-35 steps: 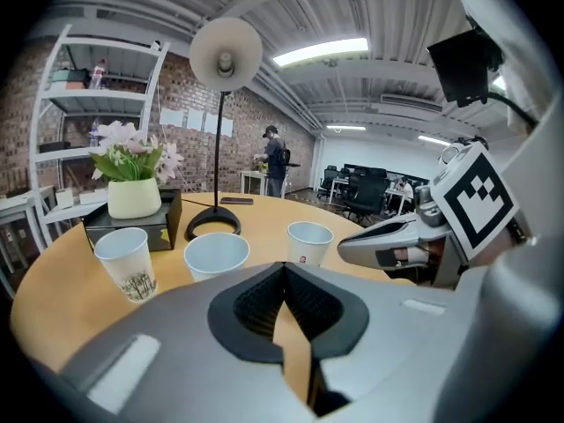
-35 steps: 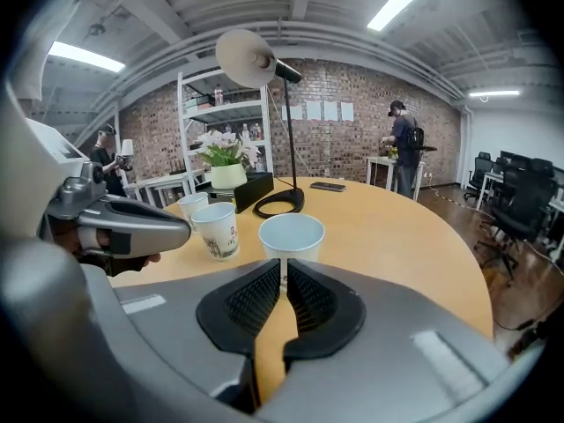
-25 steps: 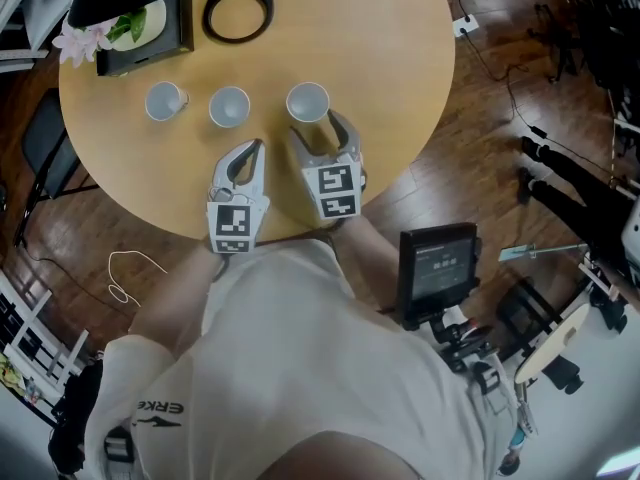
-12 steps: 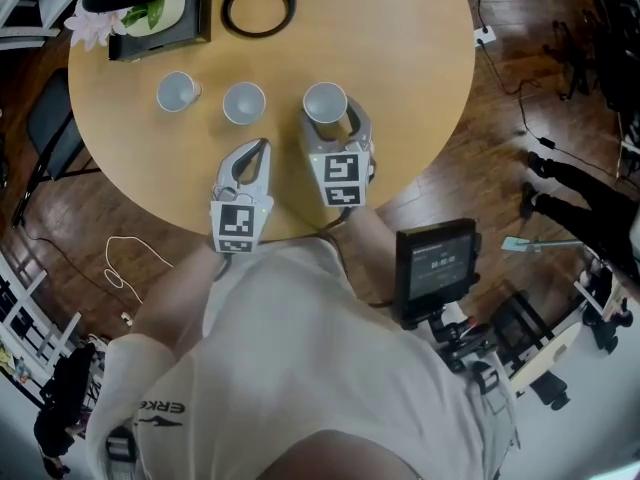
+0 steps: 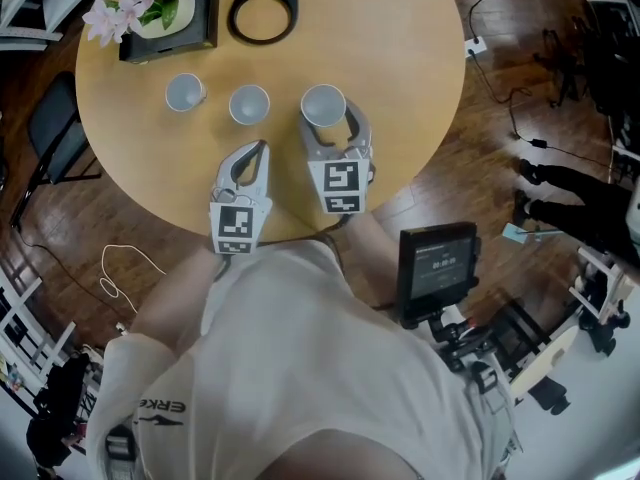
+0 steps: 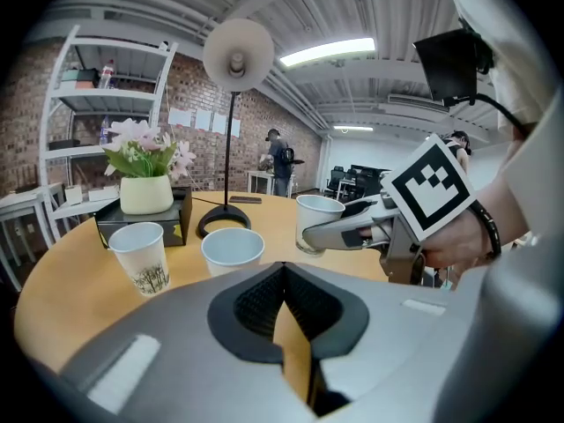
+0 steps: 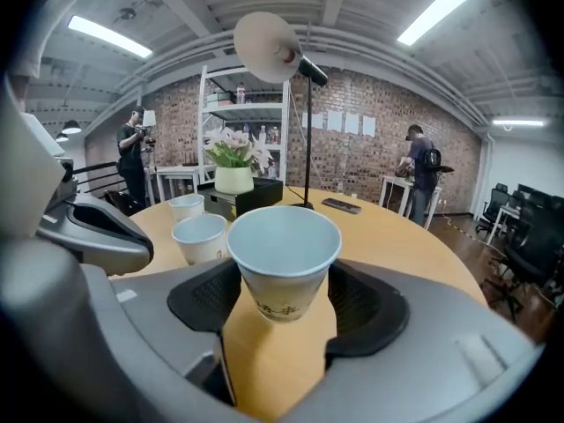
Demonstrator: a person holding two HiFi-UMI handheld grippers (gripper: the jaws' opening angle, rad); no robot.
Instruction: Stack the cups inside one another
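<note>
Three white paper cups are on the round wooden table [image 5: 400,58]. The left cup [image 5: 184,92] [image 6: 141,249] and the middle cup [image 5: 248,104] [image 6: 232,249] stand upright side by side. My right gripper [image 5: 326,124] [image 7: 284,300] is shut on the third cup [image 5: 322,103] [image 7: 284,263], which stays upright and is held a little above the tabletop, right of the middle cup. My left gripper [image 5: 255,150] [image 6: 283,270] is shut and empty, hovering just short of the middle cup. The held cup [image 6: 317,220] also shows in the left gripper view.
A black lamp base ring [image 5: 262,8] and a black box with a flower pot [image 5: 165,18] sit at the table's far side behind the cups. A small screen on a stand [image 5: 437,263] is off the table at the right. People stand far back in the room.
My right gripper has lifted a little with the cup in it. My left gripper and the two standing cups keep their places; the head view itself has shifted.
</note>
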